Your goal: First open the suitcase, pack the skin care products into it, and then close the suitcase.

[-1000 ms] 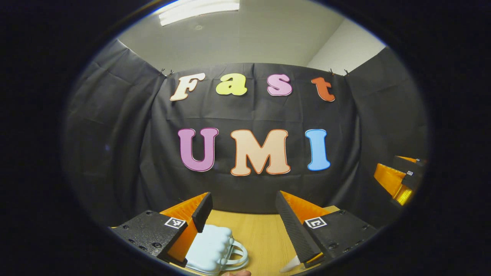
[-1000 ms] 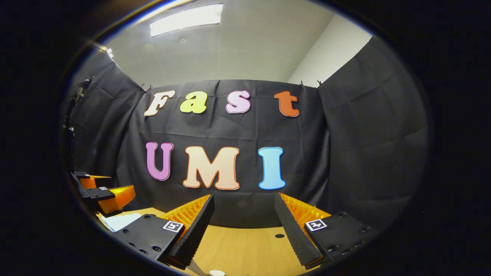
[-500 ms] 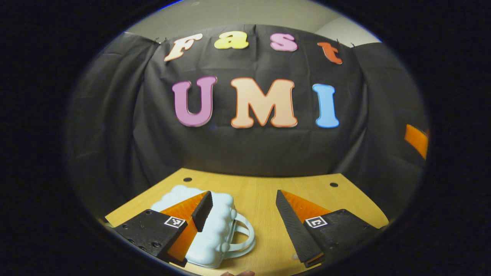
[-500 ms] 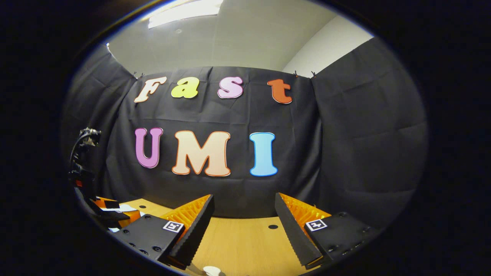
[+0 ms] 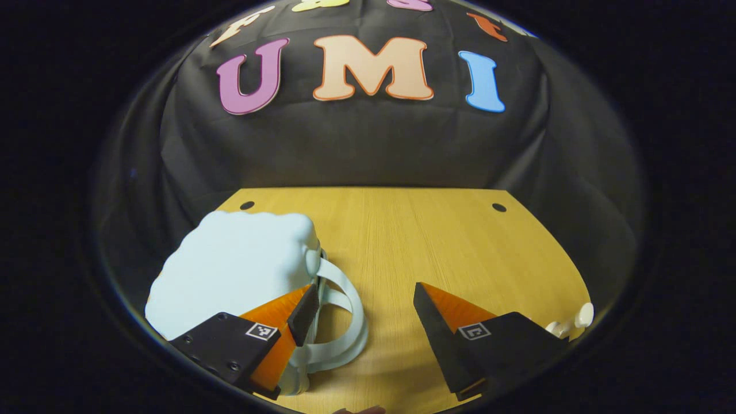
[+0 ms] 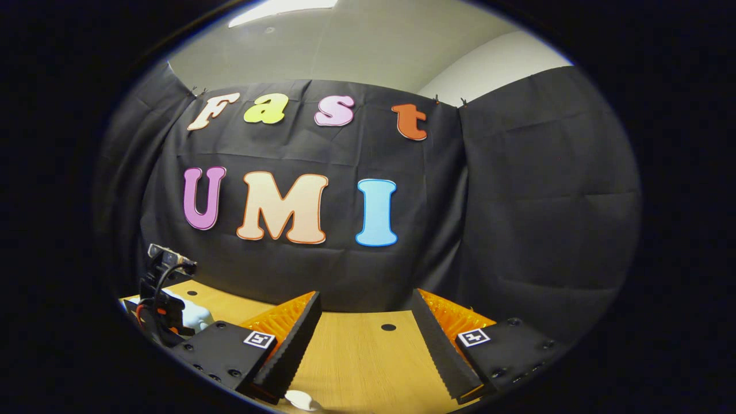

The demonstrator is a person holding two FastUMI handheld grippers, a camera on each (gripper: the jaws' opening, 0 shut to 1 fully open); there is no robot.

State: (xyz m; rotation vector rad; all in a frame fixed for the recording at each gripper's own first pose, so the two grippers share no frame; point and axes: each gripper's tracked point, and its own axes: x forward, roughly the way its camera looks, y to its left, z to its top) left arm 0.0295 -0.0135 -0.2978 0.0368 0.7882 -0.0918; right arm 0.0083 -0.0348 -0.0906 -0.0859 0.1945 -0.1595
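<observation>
Over the table's left side, my left gripper (image 5: pixel 365 299) closes in on the shut suitcase (image 5: pixel 230 270).

Left gripper view: jaws spread wide, holding nothing; one finger (image 5: pixel 303 313) overlaps the case's looped handle (image 5: pixel 344 310), but I can't tell if it touches. The suitcase is a small pale-blue, lumpy-shelled case lying flat on the wooden table (image 5: pixel 425 241), lid down. A white skin care piece (image 5: pixel 569 325) sits at the table's right edge, well apart from the case. Right gripper view: right gripper (image 6: pixel 365 345) hangs over bare table, jaws wide and empty, a small white item (image 6: pixel 299 399) just below them, too cropped to identify. I judge we're at step one, opening. Next move needs a finger on the lid's seam or handle, with the case braced against sliding.
</observation>
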